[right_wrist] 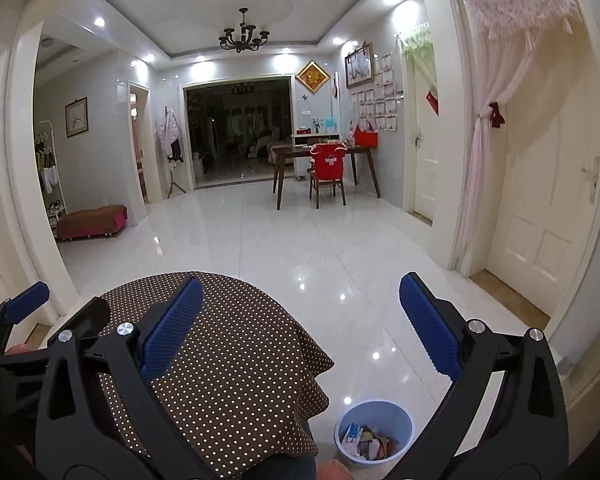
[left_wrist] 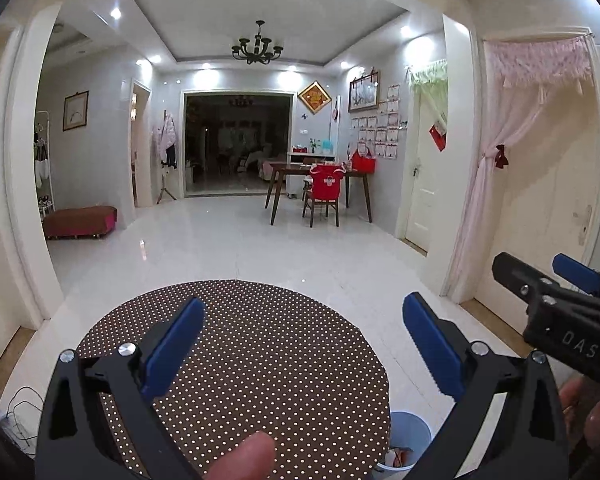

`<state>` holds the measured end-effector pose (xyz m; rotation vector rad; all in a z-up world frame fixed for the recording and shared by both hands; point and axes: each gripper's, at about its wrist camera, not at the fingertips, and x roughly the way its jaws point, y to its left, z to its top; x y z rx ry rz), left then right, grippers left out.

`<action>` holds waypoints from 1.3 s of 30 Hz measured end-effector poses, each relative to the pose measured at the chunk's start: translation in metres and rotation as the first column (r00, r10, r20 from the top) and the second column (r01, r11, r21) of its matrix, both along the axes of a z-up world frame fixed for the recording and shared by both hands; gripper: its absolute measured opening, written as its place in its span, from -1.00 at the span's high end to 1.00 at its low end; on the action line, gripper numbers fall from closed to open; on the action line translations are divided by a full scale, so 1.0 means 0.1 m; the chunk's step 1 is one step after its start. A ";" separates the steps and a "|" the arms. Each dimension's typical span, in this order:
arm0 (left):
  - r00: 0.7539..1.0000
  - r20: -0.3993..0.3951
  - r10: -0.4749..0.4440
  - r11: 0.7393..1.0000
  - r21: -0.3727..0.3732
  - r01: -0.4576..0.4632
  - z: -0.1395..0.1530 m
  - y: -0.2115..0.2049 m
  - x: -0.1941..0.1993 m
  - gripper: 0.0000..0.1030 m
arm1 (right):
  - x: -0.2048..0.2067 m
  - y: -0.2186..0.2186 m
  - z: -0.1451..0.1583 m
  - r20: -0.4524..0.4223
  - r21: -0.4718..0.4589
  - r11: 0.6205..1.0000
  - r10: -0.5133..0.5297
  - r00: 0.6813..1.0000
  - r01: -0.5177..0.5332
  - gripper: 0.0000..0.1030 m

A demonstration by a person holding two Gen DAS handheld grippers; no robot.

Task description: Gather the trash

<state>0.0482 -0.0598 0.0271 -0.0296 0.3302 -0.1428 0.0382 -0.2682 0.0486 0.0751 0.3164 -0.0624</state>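
Two grippers are hanging side by side over a round table, both with jaws spread wide and nothing between the blue pads. From its own camera, the left gripper (left_wrist: 304, 344) is sitting above the dotted brown cloth (left_wrist: 260, 360), with a thumb (left_wrist: 242, 456) showing at the bottom edge. The right gripper (right_wrist: 300, 336) is riding just off the table's right side, its left pad (right_wrist: 172, 328) over the cloth (right_wrist: 228, 360) and its right pad (right_wrist: 428, 328) over bare floor (right_wrist: 340, 248). In the left view the right gripper (left_wrist: 548, 280) is poking in from the right edge, with fingers (left_wrist: 596, 420) of a hand below it.

Trash (right_wrist: 366, 442) is lying in a light blue bin (right_wrist: 404, 416) that is standing on the floor just beside the table's near right edge; wrappers and paper scraps are filling its bottom, though single items are too small to name. In the left view only part of the bin (left_wrist: 410, 426) is peeking out from behind the cloth. No loose items are showing on the visible cloth.

Farther out, glossy white tiles are running to a dark wooden dining table (right_wrist: 324, 156) with a chair (right_wrist: 327, 178) draped in red. A black chandelier (right_wrist: 242, 36) is hanging from the ceiling, and a pink curtain (right_wrist: 496, 112) is tied back at a door on the right.
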 end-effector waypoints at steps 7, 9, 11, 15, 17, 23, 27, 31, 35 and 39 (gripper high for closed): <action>0.999 0.038 0.012 0.999 -0.039 -0.011 0.10 0.07 -0.09 -0.90 | -0.11 -0.02 0.06 0.029 -0.005 1.000 -0.015 0.999 0.015 -0.88; 0.999 0.052 0.016 0.999 -0.045 -0.013 0.11 0.09 -0.13 -0.90 | -0.16 -0.02 0.10 0.044 -0.006 1.000 -0.017 0.999 0.018 -0.88; 0.998 0.057 0.020 0.999 -0.046 -0.017 0.12 0.10 -0.14 -0.90 | -0.19 -0.02 0.13 0.056 -0.009 1.000 -0.020 0.998 0.020 -0.88; 0.998 0.066 0.022 0.999 -0.051 -0.018 0.12 0.11 -0.20 -0.90 | -0.23 0.01 0.15 0.067 -0.018 1.000 -0.019 0.998 0.021 -0.88; 0.997 0.068 0.022 0.999 -0.049 -0.019 0.13 0.10 -0.19 -0.90 | -0.24 0.02 0.15 0.069 -0.020 1.000 -0.017 0.997 0.019 -0.88; 0.997 0.072 0.013 0.999 -0.047 -0.010 0.10 0.11 -0.23 -0.90 | -0.23 0.03 0.14 0.067 -0.020 1.000 -0.018 0.998 0.019 -0.88; 0.997 0.078 0.015 0.999 -0.043 -0.012 0.09 0.10 -0.24 -0.90 | -0.24 0.05 0.13 0.064 -0.024 1.000 -0.018 0.998 0.019 -0.88; 0.996 0.088 0.010 0.999 -0.047 -0.006 0.05 0.14 -0.26 -0.90 | -0.22 0.03 0.14 0.057 -0.024 1.000 -0.014 0.998 0.016 -0.88; 0.997 0.073 0.007 0.999 -0.042 -0.004 0.04 0.15 -0.25 -0.90 | -0.20 0.02 0.13 0.052 -0.021 1.000 -0.011 0.999 0.012 -0.88; 0.997 0.069 0.016 0.999 -0.042 -0.013 0.05 0.16 -0.25 -0.90 | -0.19 0.00 0.13 0.049 -0.023 1.000 -0.008 0.999 0.009 -0.88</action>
